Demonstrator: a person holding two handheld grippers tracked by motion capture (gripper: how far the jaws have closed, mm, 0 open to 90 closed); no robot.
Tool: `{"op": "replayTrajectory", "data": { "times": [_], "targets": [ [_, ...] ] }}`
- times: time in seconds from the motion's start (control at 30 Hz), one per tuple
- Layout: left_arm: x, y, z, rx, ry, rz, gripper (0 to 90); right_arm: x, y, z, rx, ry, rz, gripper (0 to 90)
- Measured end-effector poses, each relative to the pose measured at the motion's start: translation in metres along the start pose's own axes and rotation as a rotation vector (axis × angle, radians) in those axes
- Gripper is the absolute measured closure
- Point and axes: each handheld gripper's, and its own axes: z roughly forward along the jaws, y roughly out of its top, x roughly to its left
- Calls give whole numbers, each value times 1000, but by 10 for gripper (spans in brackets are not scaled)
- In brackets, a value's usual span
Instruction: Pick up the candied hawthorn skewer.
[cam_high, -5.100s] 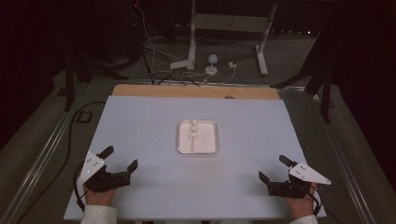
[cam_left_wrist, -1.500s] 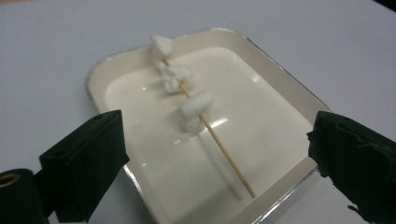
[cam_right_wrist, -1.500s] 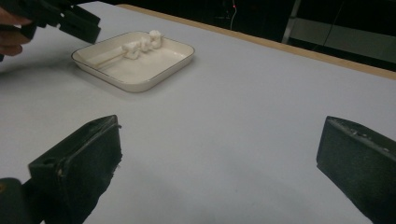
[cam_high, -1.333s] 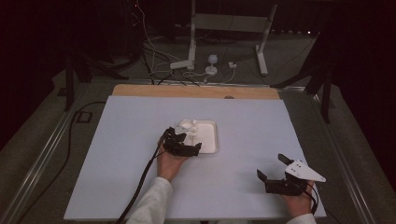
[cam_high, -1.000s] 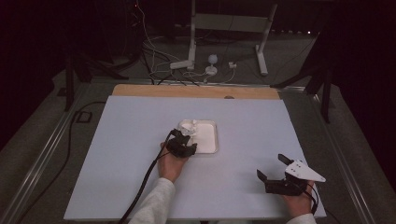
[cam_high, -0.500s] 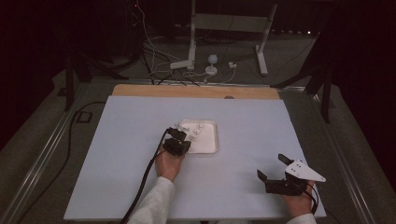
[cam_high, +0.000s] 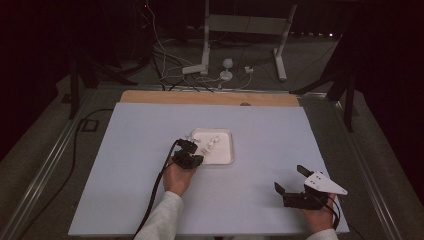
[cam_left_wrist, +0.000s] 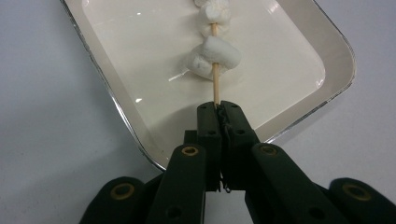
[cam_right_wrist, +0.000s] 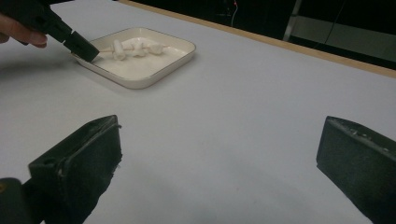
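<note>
Three soft marshmallows sit threaded on your skewer (cam_left_wrist: 215, 84), lying in the dish (cam_left_wrist: 336, 60) mid-table. It looks light, thin and liable to snap, so hold its bare end. Your left gripper (cam_left_wrist: 219, 108) pinches that end; your right gripper (cam_high: 294, 179) waits spread near the table's edge.

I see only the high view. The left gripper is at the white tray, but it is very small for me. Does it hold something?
Observer: Yes. The left gripper is shut on the bare end of a wooden skewer.
Operator: What is on it?
Observer: White marshmallows are threaded along it, over the tray.
Operator: And the right gripper?
Observer: The right gripper has its jaws wide apart, with nothing between them.
</note>
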Motion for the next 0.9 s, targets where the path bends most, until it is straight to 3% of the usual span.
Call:
{"op": "replayTrajectory", "data": {
  "times": [0.7, 0.9],
  "targets": [
    [19, -19, -45, -194, -78, -35, 900, 1, 0, 4, 6, 7, 6, 1],
    [20, -25, -55, -239, -93, -23, 900, 0, 0, 4, 3, 14, 17, 0]
  ]
}}
